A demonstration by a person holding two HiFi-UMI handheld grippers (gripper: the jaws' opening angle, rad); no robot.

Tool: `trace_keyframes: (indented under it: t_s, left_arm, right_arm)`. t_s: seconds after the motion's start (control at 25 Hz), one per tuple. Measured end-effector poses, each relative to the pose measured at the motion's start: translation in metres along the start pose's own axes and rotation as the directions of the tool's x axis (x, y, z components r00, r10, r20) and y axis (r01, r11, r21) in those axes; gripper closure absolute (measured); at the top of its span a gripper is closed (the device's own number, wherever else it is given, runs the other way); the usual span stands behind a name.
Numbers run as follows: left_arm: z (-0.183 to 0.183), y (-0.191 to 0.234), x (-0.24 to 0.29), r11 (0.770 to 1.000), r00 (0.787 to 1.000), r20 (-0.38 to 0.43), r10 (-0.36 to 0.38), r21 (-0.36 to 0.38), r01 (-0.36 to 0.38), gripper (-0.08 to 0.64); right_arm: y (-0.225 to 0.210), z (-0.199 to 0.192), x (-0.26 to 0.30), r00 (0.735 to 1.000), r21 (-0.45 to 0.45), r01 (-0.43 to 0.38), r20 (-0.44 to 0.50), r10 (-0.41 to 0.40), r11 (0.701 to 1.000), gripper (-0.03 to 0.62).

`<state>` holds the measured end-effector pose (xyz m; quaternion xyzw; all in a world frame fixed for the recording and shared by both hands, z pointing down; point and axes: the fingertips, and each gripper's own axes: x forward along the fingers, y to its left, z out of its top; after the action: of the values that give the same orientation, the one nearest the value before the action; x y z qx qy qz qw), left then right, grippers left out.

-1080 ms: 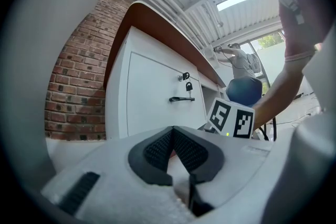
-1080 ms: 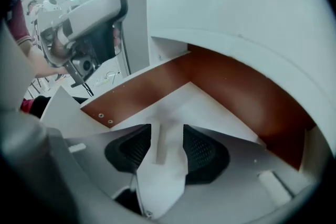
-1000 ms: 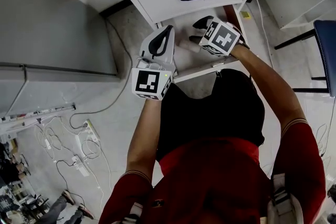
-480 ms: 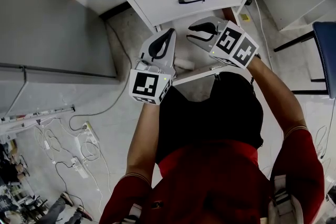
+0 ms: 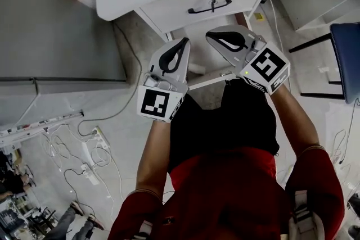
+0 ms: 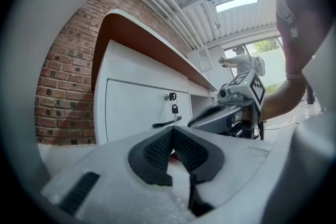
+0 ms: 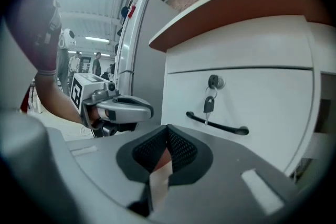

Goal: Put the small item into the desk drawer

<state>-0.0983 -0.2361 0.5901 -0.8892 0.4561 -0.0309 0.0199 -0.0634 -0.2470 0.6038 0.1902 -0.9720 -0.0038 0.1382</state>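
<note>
Head view shows the small item [image 5: 196, 69], pale, perhaps cylindrical.

The white top drawer front [image 5: 180, 7] with the black bar handle [image 5: 209, 8] is shut, so nothing can go in there. Below it the white pulled-out drawer [image 5: 212, 77] is open on top. The left tool [image 5: 180, 46] and right tool [image 5: 218, 37] hang over it with a thin gap between them. The big grey cabinet [image 5: 50, 36] stands well apart on the left, with open floor [image 5: 132, 137] between.
</note>
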Motion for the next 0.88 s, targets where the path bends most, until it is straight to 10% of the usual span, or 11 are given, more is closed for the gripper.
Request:
trace_keyframes:
  t_s: [0.88]
  left_arm:
    - [0.232, -0.046, -0.051, 0.997, 1.0, -0.003, -0.013, -0.073, 0.012, 0.554]
  right_arm:
    - [0.04, 0.227, -0.135, 0.958, 0.159, 0.02, 0.279, -0.064, 0.987, 0.58]
